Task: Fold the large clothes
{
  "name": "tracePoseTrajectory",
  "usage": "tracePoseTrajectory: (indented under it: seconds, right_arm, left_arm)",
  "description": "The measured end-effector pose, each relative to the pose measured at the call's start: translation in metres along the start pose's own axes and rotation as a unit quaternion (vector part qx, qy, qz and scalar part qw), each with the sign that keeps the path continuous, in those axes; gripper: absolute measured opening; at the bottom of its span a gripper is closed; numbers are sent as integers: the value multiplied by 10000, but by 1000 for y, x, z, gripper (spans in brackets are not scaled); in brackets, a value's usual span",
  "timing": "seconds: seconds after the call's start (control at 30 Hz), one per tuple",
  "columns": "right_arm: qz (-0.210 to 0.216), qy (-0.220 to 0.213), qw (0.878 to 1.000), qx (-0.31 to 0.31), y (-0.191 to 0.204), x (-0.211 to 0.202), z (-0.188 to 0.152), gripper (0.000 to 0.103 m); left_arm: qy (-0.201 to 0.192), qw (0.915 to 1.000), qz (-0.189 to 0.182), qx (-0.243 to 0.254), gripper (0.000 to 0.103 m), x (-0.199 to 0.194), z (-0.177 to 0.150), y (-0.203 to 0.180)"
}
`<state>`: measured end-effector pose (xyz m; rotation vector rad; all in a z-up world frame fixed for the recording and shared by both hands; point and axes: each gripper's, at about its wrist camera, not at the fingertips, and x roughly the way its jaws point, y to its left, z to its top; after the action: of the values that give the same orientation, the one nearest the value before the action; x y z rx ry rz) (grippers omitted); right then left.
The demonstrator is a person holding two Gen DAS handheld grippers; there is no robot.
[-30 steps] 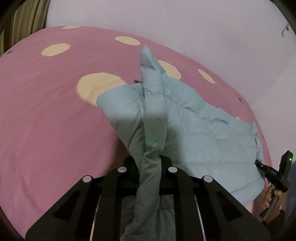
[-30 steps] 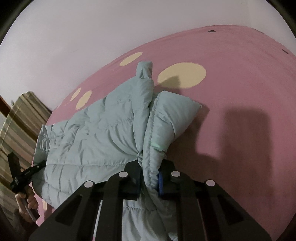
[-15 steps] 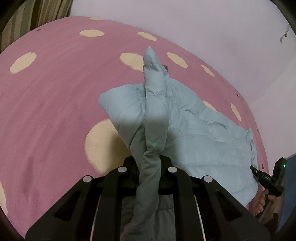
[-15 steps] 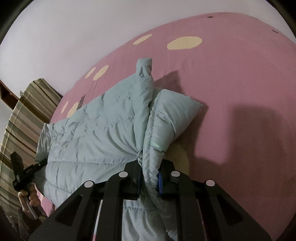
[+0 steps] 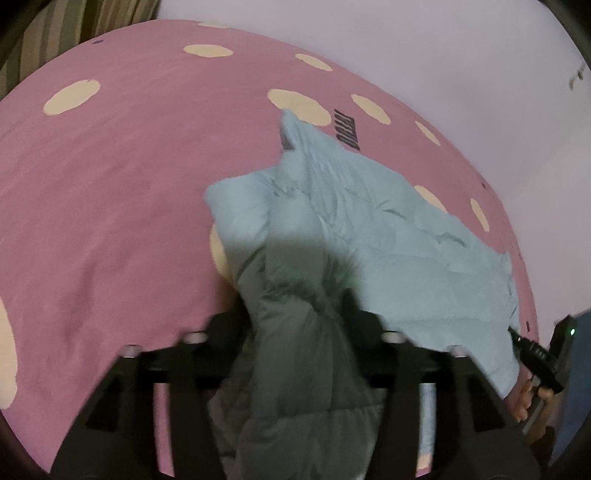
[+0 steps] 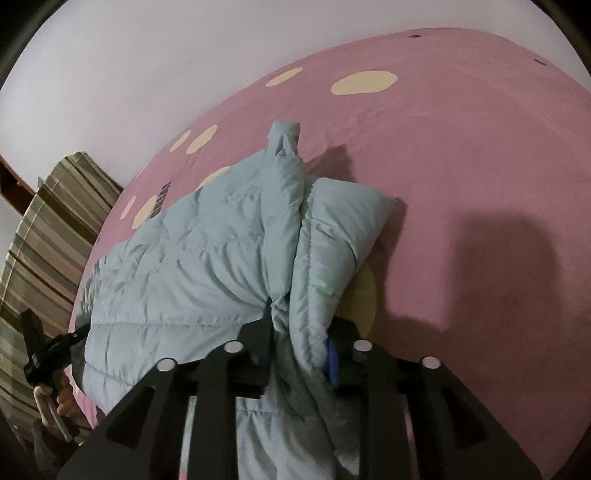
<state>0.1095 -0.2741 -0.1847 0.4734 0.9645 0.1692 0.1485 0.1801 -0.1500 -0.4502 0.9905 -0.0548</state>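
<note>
A pale blue quilted puffer jacket (image 5: 388, 240) lies partly spread on a pink bed cover with cream dots (image 5: 110, 184). My left gripper (image 5: 295, 325) has its jaws spread wide, with the jacket's bunched fabric slack between them. My right gripper (image 6: 301, 339) has also widened, and a fold of the jacket (image 6: 207, 266) still hangs between its fingers. Each gripper shows in the other's view: the right gripper (image 5: 535, 354) at the jacket's far corner, the left gripper (image 6: 48, 350) likewise.
A pale wall (image 6: 147, 55) rises behind the bed. A striped curtain or fabric (image 6: 44, 236) hangs at the left of the right wrist view and shows at the top left of the left wrist view (image 5: 74, 29). The bed cover (image 6: 480, 184) extends to the right.
Both grippers moved forward over the bed with the jacket. Their jaws have widened from a tight pinch, the left one markedly, and the fabric has gone slack.
</note>
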Motion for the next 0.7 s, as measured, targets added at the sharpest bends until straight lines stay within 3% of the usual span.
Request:
tracePoseTrajectory:
  seconds: [0.2,0.5,0.7]
  right_arm:
    - [-244,-160,9995,69,-4,-22,-2,34]
    - [-1155,-712,9898,-437,31,-56,-8,34]
    - [-953,-868,9891,-718,65,-62,-15,34]
  left_arm:
    - [-108,9997,233,4,64,-18,-14,9]
    - [-173,9994,278,-145,66,-24,-35,19]
    - [-200,9994,261,-99,66,-26,-35,19]
